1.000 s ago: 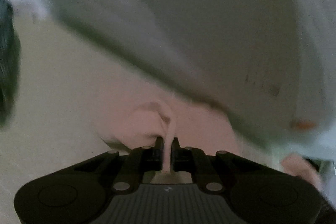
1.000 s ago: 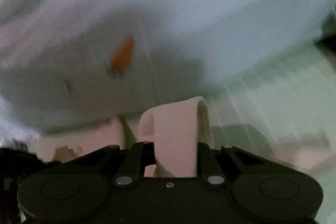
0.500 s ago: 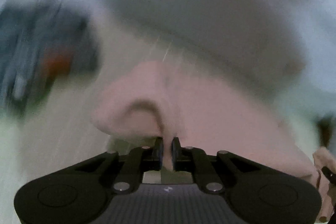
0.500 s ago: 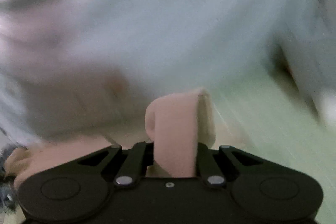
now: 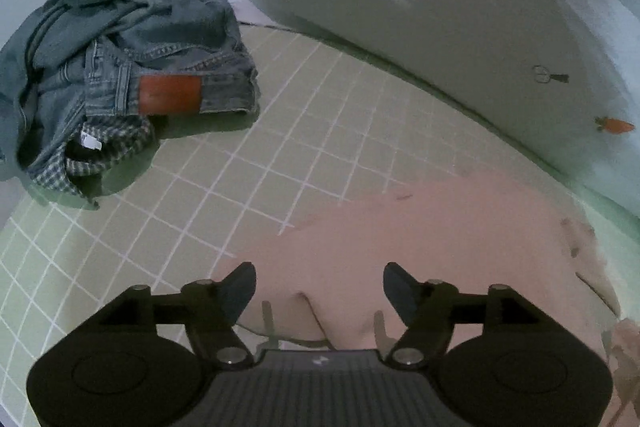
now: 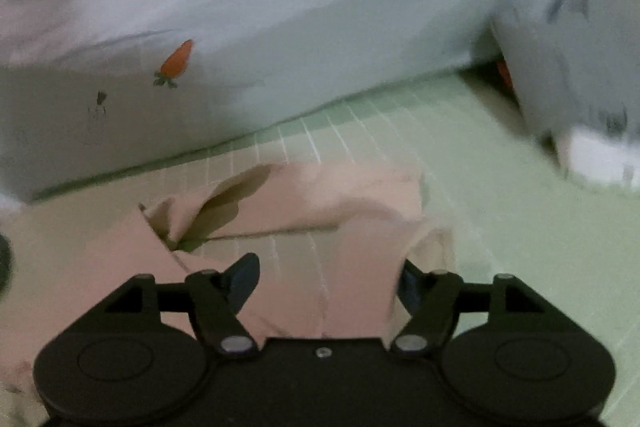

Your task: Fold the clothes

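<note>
A pink garment [image 5: 440,235] lies spread on the green checked sheet [image 5: 280,131]. My left gripper [image 5: 319,269] hovers over its near edge, jaws opening wide, with the cloth lying loose beneath and no pad pressing on it. In the right wrist view the same pink garment [image 6: 344,195] is folded over itself, with a dark gap under one flap. My right gripper [image 6: 326,263] is also opening. A raised fold of the cloth still leans against its right finger [image 6: 412,287], but nothing is pinched.
A crumpled pile of blue jeans [image 5: 132,55] with a brown patch and a checked lining sits at the far left. A pale duvet [image 6: 280,27] printed with small carrots walls off the far side. Bare sheet [image 6: 500,187] stretches to the right of the garment.
Both grippers were shut on pink cloth and carrying it across the sheet. Now both have let go, jaws spread, and the garment rests flat.
</note>
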{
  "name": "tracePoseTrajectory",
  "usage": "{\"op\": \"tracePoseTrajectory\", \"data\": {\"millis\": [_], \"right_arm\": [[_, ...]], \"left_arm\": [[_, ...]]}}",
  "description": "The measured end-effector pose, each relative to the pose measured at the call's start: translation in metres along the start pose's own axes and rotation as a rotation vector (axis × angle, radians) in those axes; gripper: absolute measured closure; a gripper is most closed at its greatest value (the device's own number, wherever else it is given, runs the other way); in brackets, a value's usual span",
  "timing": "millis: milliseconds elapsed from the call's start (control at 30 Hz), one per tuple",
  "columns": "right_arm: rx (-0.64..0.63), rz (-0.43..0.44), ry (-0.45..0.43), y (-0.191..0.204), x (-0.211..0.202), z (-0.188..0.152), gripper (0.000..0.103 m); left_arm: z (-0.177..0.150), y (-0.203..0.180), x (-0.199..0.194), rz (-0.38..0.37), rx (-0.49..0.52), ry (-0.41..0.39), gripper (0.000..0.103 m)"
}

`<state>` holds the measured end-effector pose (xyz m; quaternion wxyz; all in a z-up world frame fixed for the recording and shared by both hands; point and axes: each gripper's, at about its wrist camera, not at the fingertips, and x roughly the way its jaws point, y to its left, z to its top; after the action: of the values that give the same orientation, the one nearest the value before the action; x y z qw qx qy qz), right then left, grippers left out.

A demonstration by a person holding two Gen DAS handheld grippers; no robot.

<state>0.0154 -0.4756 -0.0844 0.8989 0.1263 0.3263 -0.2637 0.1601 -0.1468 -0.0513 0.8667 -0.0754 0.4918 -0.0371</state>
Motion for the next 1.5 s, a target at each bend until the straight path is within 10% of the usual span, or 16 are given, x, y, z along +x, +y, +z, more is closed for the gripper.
{"op": "tracePoseTrajectory", "data": {"millis": [267,500,733,933,1167,1300,1433,1500], "right_arm": [[0.0,-0.054,-0.054,-0.012,0.018,0.051,0.018],[-0.064,0.165,0.15,0.024,0.036,0.005,0.018],[-0.075,0.145,0.273,0.025,0.044,-0.036,0.019],[-0.22,0.109,0.252,0.025,0.041,-0.054,0.08],[-0.326,-0.022,0.159,0.019,0.084,-0.023,0.086],[-0.226,-0.054,0.176,0.008,0.108,0.017,0.071],[-0.155,0.01,0.078,0.017,0.087,0.036,0.021],[-0.164,0.054,0.039,0.028,0.078,0.038,0.02]], "left_arm": [[0.001,0.008,0.022,0.024,-0.025,0.071,0.027],[-0.003,0.006,0.032,0.032,-0.049,0.121,0.027],[-0.006,-0.005,0.028,0.047,-0.023,0.139,0.027],[0.003,-0.011,0.016,0.056,-0.039,0.108,0.026],[0.007,-0.012,0.017,0.075,-0.034,0.094,0.026],[0.007,-0.013,0.019,0.072,-0.022,0.097,0.026],[0.004,-0.015,0.023,0.07,-0.011,0.106,0.023],[0.004,-0.015,0.026,0.071,-0.006,0.114,0.021]]}}
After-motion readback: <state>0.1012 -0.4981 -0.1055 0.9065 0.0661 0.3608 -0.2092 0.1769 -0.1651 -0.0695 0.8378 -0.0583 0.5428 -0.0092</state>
